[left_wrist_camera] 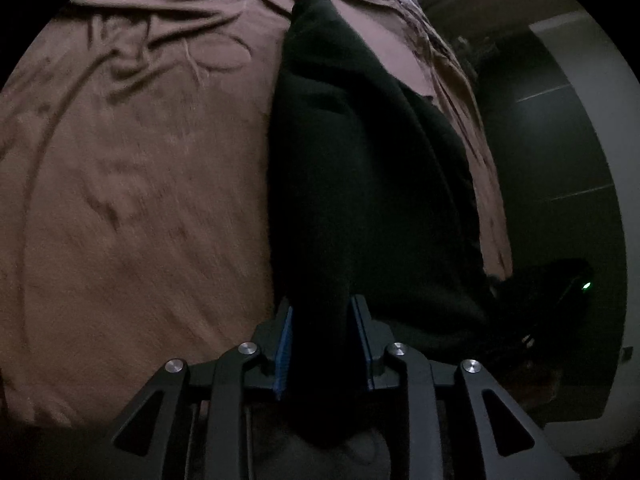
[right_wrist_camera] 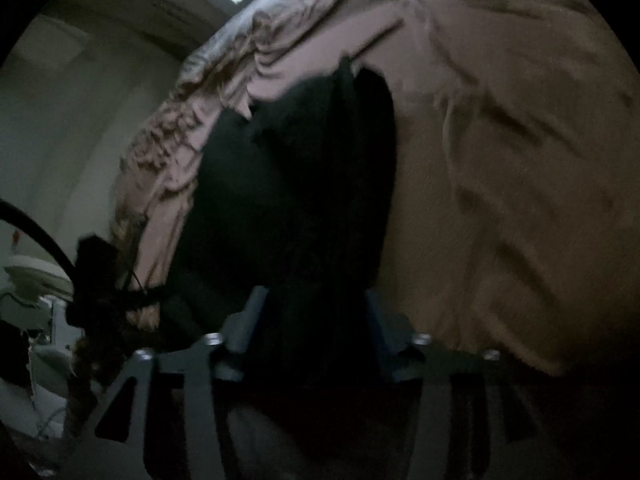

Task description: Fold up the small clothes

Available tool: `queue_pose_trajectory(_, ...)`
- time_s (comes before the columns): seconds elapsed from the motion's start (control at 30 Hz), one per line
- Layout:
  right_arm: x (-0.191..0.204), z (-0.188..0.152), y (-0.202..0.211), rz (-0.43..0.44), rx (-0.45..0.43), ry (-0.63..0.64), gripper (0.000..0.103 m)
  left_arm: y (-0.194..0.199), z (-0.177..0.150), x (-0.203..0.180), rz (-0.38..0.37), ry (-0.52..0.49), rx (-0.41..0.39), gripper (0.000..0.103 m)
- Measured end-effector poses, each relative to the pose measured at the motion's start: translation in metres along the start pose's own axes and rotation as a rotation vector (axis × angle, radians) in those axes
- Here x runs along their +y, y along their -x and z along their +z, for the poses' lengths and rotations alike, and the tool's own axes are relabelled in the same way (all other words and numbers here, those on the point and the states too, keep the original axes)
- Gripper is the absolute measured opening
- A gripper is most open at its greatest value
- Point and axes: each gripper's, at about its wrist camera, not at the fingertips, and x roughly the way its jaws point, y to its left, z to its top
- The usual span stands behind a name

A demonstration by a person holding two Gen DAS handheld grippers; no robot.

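Both tongs are clamped on one black garment [left_wrist_camera: 352, 168]: your left gripper [left_wrist_camera: 323, 340] has its blue-padded jaws pressed against a thick bunch of the cloth, and your right gripper [right_wrist_camera: 316, 328] grips another bunched edge the same way, though that view is blurred. From each grip the garment runs forward over a brown bedspread [left_wrist_camera: 132, 184], near the bed's side edge; whether it is lifted clear or trailing on the cover cannot be told. The risk is slippage: each jaw seems to hold a fat, uneven wad, so layers could slide out if you pull the two grips apart, and a dragging hem could snag the rumpled bedspread and spoil the fold. Beyond the bed's edge the dim room shows a pale wall [right_wrist_camera: 60, 128] and dark floor tiles [left_wrist_camera: 552, 152].
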Motion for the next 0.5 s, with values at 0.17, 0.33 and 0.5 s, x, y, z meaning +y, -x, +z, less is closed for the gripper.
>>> queue_pose_trajectory(0.17,-0.009,0.038,0.008,0.043,-0.067,-0.008,0.053,0.014,0.019,-0.009,0.007,-0.021,-0.075,0.037)
queue_pose_trajectory(0.33,-0.019,0.071,-0.014,0.102,-0.055,-0.027,0.053,0.023,0.033,-0.007,-0.019,0.006,-0.131,0.040)
queue_pose_trajectory(0.5,-0.024,0.087,-0.055,0.113,-0.021,-0.043,0.053,0.025,0.035,0.007,-0.043,0.034,-0.142,0.040)
